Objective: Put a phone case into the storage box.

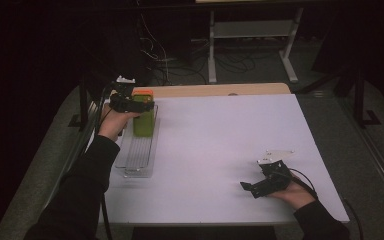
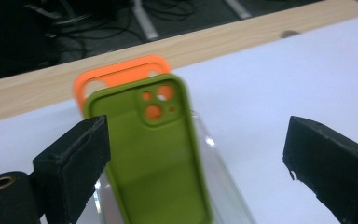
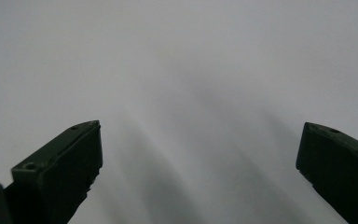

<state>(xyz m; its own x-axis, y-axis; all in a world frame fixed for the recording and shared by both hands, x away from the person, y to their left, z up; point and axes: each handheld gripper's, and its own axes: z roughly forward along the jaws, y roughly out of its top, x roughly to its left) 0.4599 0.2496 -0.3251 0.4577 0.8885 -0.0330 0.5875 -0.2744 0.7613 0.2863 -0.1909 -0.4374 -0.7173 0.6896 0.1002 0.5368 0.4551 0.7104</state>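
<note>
Left gripper view has my left tongs (image 2: 193,158) spread wide around the green case (image 2: 154,154) standing in the rack (image 2: 223,186), ready to pinch it, while my right tongs (image 3: 200,172) idle open over the bench (image 3: 191,60).

The green case (image 2: 156,154) hides most of the orange case (image 2: 116,77).
</note>
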